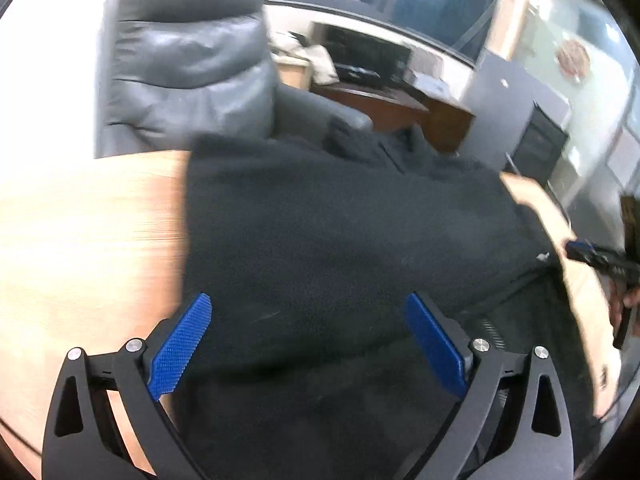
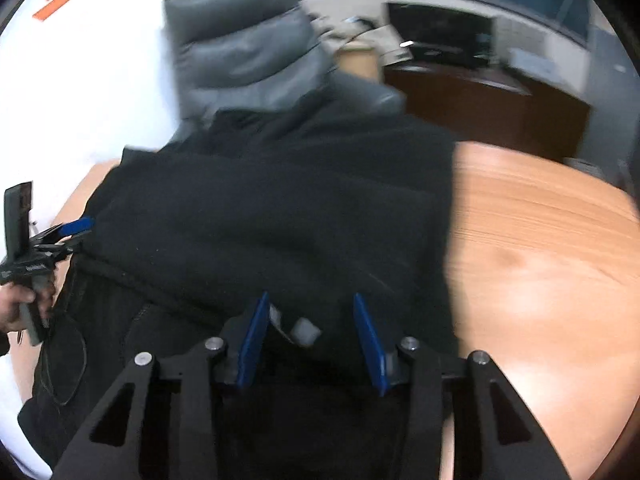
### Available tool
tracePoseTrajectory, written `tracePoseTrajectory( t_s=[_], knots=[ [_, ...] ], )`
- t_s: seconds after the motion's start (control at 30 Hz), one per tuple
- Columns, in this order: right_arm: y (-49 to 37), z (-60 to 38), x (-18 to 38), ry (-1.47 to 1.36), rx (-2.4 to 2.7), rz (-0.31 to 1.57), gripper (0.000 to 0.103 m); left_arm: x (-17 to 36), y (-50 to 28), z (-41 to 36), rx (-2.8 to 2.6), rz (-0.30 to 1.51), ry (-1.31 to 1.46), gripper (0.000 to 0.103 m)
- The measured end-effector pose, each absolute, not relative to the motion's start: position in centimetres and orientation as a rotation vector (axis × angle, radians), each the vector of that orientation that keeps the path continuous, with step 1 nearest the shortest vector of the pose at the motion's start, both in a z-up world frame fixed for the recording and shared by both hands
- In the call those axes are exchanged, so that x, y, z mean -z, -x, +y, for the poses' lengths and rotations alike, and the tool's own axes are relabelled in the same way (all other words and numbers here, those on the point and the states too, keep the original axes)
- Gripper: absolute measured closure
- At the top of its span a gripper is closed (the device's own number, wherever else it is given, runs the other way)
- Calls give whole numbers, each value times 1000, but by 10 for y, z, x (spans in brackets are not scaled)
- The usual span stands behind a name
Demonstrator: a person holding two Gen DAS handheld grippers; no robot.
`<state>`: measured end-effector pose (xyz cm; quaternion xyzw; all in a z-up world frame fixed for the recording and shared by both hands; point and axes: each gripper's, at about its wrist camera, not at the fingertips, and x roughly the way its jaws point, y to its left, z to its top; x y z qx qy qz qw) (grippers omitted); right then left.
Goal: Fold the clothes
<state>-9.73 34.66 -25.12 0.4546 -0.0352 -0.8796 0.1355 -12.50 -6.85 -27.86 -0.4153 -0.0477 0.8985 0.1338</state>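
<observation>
A black garment [image 1: 340, 220] [image 2: 280, 200] lies spread on a light wooden table [image 1: 80, 240] [image 2: 540, 260], its far end hanging towards a chair. My left gripper [image 1: 308, 300] is open wide just above the garment's near left edge, with nothing gripped. It also appears in the right wrist view as the left gripper [image 2: 78, 226], held in a hand [image 2: 20, 308]. My right gripper [image 2: 311, 298] stands half open at the near hem. A fold with a pale label [image 2: 304, 330] lies between its blue pads [image 2: 256, 336], which do not visibly press on it. In the left wrist view it shows as the right gripper [image 1: 576, 248].
A grey leather chair [image 1: 188, 60] [image 2: 248, 52] stands right behind the table's far edge. Further back are a dark wooden desk [image 1: 380, 100] [image 2: 480, 96] and a monitor [image 2: 440, 36]. Bare tabletop lies on both sides of the garment.
</observation>
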Motion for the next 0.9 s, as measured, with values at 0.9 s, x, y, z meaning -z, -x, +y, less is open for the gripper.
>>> tracePoseTrajectory(
  t_s=[0.9],
  knots=[
    [-142, 501, 240, -1370, 2152, -385, 20, 308, -137, -129, -2214, -396, 1933, 6]
  ],
)
